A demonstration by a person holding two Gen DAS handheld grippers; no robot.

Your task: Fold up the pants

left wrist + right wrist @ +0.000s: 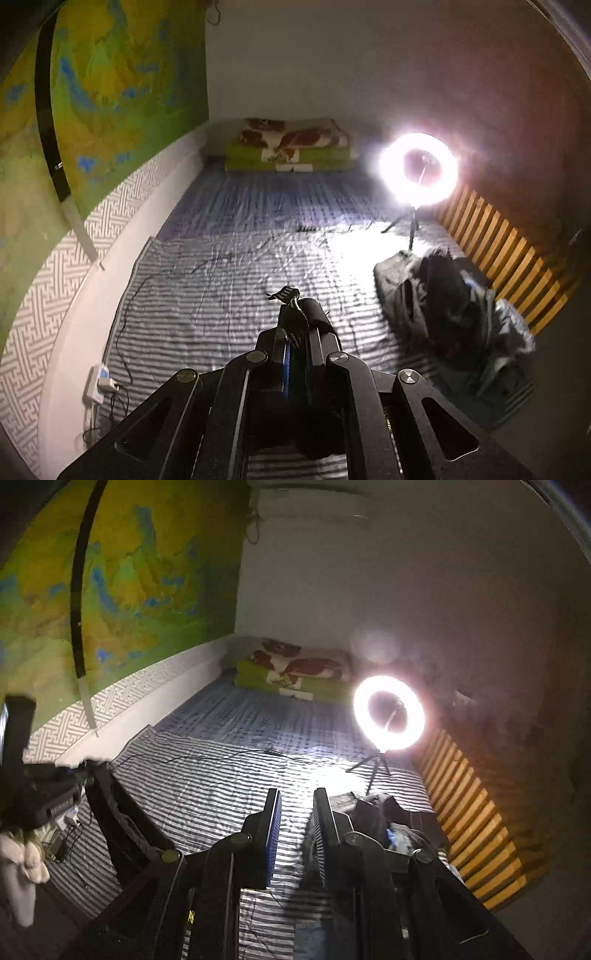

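Note:
Seen from the left wrist, my left gripper (295, 310) is shut on black pants (316, 314), raised above the striped bed sheet (221, 277). A small label (284, 294) sticks out past the fingertips. The right wrist view has the left gripper (48, 797) at the far left, with the black pants (118, 812) hanging from it in a long band that runs down behind my right gripper's linkage. My right gripper (295, 797) has its jaws a little apart. The sheet shows through the gap and no cloth is seen between the tips.
A heap of dark clothes (443, 302) lies on the bed's right side. A lit ring light (391, 147) on a tripod stands behind it, by a wooden slat rail (498, 251). Folded blankets (291, 147) lie at the far end. A power strip (98, 384) and cable run along the left.

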